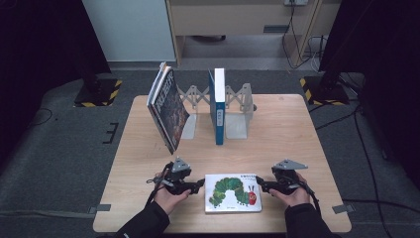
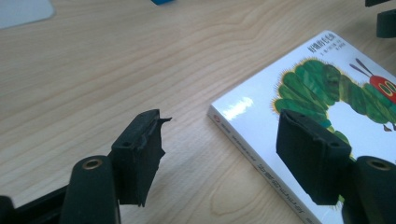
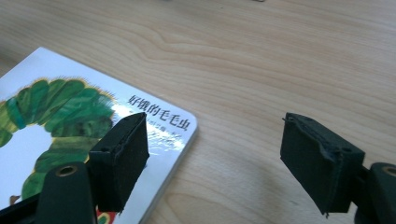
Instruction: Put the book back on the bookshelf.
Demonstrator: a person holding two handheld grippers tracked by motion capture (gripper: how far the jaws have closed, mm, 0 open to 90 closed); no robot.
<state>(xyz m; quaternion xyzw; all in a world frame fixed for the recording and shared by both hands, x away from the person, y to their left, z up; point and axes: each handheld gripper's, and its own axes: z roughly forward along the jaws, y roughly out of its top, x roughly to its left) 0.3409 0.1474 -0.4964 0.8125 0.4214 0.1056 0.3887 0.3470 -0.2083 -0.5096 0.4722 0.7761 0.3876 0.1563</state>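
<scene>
A white picture book [image 1: 233,193] with a green caterpillar on its cover lies flat near the table's front edge. My left gripper [image 1: 200,184] rests just left of it, open, its jaws either side of the book's left edge [image 2: 243,144]. My right gripper [image 1: 260,187] rests just right of the book, open, one jaw over the book's corner [image 3: 177,126] and the other over bare wood. Neither gripper holds anything.
At the back of the wooden table [image 1: 292,129] stands an expanding metal book rack [image 1: 237,106]. A dark-covered book [image 1: 168,106] leans at its left end and a blue-spined book [image 1: 218,106] stands upright in the middle. Cables and stand bases [image 1: 322,89] lie on the floor behind.
</scene>
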